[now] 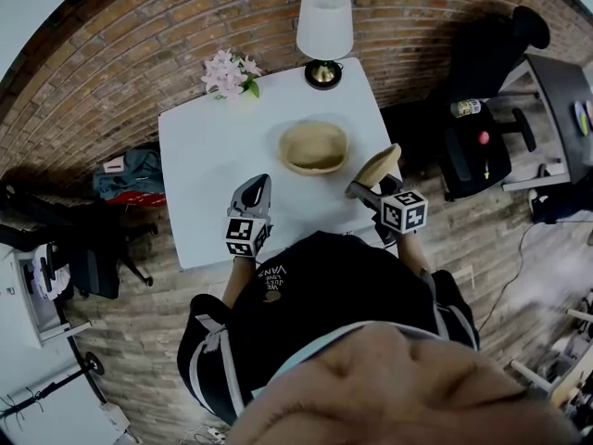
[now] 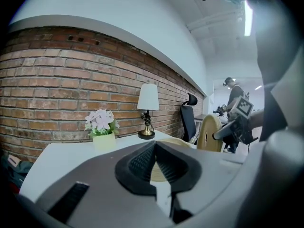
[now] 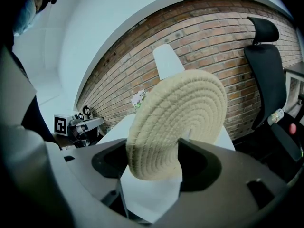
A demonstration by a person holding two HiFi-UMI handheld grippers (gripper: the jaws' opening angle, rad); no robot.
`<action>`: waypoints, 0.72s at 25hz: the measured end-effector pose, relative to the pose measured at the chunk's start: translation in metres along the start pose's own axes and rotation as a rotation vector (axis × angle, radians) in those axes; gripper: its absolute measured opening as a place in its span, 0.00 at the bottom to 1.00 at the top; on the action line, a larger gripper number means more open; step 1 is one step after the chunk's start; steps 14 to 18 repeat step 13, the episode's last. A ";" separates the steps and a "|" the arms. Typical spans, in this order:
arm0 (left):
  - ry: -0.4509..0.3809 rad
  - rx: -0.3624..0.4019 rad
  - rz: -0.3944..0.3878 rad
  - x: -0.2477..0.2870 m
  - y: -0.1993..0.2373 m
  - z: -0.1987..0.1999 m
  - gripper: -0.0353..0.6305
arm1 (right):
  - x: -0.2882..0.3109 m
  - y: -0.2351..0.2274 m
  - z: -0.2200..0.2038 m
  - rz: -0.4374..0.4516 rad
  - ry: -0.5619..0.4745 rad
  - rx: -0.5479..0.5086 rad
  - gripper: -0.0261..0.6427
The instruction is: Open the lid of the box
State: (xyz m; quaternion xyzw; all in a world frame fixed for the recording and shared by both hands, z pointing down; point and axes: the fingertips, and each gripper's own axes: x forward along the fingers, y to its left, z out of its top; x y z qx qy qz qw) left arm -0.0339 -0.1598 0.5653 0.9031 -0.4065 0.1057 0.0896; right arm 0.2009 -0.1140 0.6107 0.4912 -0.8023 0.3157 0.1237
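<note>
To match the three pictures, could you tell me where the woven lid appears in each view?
Head view: the woven lid sits right of centre.
Left gripper view: right of centre, standing on edge.
Right gripper view: dead centre, between the jaws.
Shared landmark: the white lamp.

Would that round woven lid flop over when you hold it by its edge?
Probably not: the lid stands up from the right gripper without sagging, so it seems stiff. It looks like coiled rope, so it is likely light. Its rough weave should resist slipping.

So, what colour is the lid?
The lid is pale beige, coil-woven; clearest in right gripper view.
</note>
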 end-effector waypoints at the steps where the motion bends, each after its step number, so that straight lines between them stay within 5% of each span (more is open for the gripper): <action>1: 0.001 0.001 -0.002 0.000 -0.001 0.000 0.07 | 0.000 0.000 0.001 0.001 -0.003 0.000 0.50; 5: 0.004 0.002 -0.006 0.001 -0.003 -0.002 0.07 | -0.002 -0.001 0.006 -0.001 -0.019 0.003 0.48; 11: 0.001 -0.001 -0.014 0.003 -0.004 0.000 0.07 | 0.000 -0.004 0.007 -0.004 -0.024 0.002 0.23; 18: -0.001 -0.004 -0.016 0.004 -0.006 0.000 0.07 | 0.000 -0.004 0.009 0.000 -0.020 -0.015 0.23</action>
